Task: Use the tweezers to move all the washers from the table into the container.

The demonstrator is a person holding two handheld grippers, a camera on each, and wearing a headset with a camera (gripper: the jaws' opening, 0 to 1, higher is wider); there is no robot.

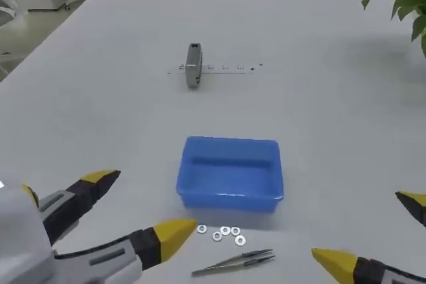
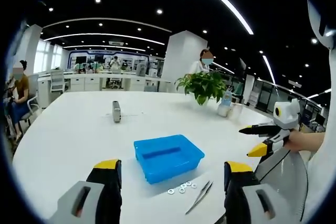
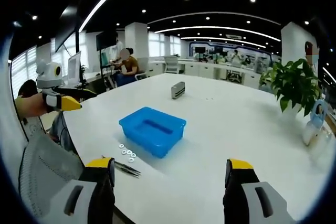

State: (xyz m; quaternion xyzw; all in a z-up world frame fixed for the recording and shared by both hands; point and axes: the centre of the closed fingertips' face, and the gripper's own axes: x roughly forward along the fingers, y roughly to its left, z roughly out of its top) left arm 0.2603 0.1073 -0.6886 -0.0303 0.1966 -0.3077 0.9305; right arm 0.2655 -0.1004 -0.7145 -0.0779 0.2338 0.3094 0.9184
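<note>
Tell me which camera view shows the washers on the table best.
The head view. It looks down on the washers, so five separate rings show between the blue container and the tweezers. Both gripper views show them as a tiny cluster, too small to count surely.

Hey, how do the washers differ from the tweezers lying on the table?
The washers are small flat rings; the tweezers are one long, thin, pointed tool. The washers sit as a loose cluster of several pieces right by the blue container's front wall; the tweezers lie alone, farther from it, nearer the person. Both look silvery, rest flat on the white table and are outside the container.
</note>
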